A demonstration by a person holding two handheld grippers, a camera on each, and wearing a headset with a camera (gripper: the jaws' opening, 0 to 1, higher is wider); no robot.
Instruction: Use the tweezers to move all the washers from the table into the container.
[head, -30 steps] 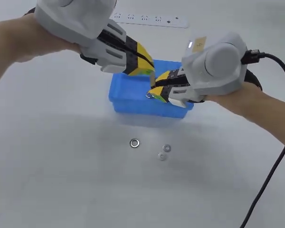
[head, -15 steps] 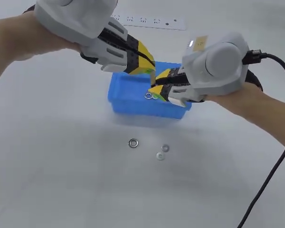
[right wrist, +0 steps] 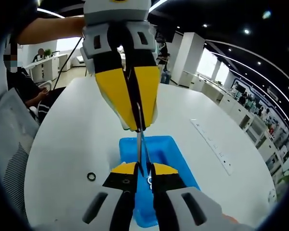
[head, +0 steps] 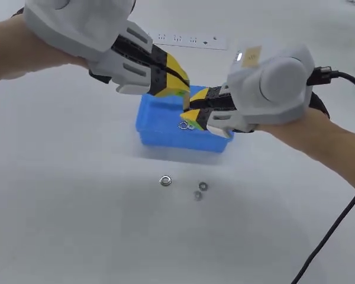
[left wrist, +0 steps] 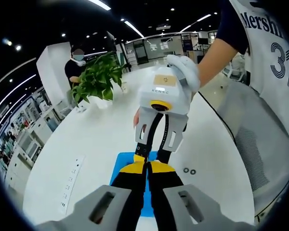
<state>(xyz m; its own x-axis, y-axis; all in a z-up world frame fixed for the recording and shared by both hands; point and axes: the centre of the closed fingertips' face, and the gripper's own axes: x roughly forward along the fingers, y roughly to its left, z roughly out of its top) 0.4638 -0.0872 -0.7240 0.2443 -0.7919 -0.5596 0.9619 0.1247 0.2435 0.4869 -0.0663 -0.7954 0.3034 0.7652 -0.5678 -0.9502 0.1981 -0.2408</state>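
The blue container (head: 157,121) stands mid-table; two washers (head: 187,125) lie inside it. On the table in front lie three more washers: one larger (head: 165,181) and two small (head: 200,190). My left gripper (head: 182,93) comes from the upper left and my right gripper (head: 192,116) from the right; both meet over the container. In the right gripper view the thin metal tweezers (right wrist: 139,144) run from the left gripper's jaws (right wrist: 137,126) down into my right gripper (right wrist: 143,169), both shut on them. The left gripper (left wrist: 148,166) faces the right one (left wrist: 151,155).
A white power strip (head: 183,40) lies at the table's far edge behind the container. A black cable (head: 337,219) trails from the right gripper off to the lower right. A person sits beside the table (right wrist: 24,82), and a potted plant (left wrist: 98,77) stands further off.
A second washer now lies in the container beside the first. Both grippers stay together over the container; the head view has shifted a little.
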